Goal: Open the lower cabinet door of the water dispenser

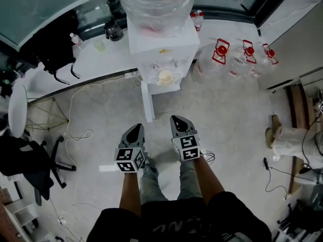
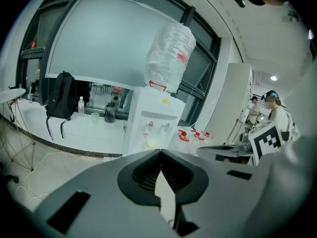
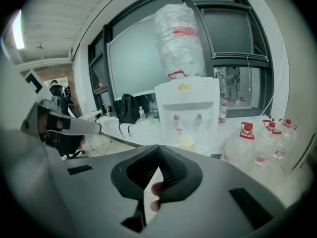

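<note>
- Two grippers are held out side by side at the near end of the floor, above the person's legs. The left gripper [image 1: 136,127] and the right gripper [image 1: 175,119] are both clenched tip to tip, with nothing between the jaws.
- Bare floor [image 1: 222,115] lies between them and the target. A white cable [image 1: 75,130] loops toward the floor's left edge, off the direct path.
- At the floor's far edge, against the white ledge under the window, stands the water dispenser [image 1: 161,44]. It has a large bottle [image 1: 156,1] on top and a pale cup [image 1: 165,76] under the taps.
- The lower cabinet door [image 1: 168,102] is the front panel below the tap recess, facing the person. Both gripper views hide it behind the gripper bodies, and no handle can be made out.
- This looks like the approach, with the door not yet touched.
- To do it well, one gripper should release its jaws before arriving and come in low at the door's free edge. It should then pinch that edge and pull along the hinge's arc rather than straight back, since the loaded dispenser looks top-heavy.
- Spare bottles [image 1: 220,54] stand just right of the dispenser, so the swing should stay clear of them.
</note>
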Tool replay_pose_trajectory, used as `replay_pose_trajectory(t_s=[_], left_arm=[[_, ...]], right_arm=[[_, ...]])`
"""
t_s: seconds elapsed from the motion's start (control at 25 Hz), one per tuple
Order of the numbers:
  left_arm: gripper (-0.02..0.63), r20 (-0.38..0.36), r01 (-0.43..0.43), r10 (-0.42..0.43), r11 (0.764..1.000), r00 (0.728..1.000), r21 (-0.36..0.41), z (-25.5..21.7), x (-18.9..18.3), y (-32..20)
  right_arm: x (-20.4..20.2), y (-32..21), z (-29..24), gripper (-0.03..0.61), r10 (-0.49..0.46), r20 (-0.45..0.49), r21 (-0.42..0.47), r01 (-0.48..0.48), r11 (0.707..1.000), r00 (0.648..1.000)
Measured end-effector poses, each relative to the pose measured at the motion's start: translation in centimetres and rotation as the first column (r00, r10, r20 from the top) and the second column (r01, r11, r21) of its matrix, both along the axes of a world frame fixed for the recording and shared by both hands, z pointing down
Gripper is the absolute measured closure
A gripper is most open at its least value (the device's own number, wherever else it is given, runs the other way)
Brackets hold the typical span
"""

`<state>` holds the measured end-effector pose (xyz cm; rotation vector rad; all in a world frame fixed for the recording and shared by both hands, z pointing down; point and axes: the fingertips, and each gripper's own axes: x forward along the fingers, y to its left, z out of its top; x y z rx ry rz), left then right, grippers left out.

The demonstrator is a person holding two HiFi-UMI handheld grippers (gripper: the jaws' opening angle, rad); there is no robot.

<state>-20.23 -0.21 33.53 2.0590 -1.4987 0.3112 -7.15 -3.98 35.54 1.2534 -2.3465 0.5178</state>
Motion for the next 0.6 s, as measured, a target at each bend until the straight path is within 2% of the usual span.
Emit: replay_pose_trajectory(t_s=[0.2, 0.6], left_arm=[[0.601, 0.010, -0.003, 0.002, 0.999, 1.000, 0.044, -3.1, 0.5, -0.9], [0.601, 0.012, 0.046, -0.048, 0.993, 0.999, 0.110, -9.2, -0.8, -2.0]], right_arm=[[1.9, -0.2, -3.3, 0.565, 0.039, 0.019, 0.024, -0.040, 0.999, 0.999], [4.6, -1.1, -10.7, 0.565, 0.033, -0.004, 0.107, -0.032, 0.994, 0.999]])
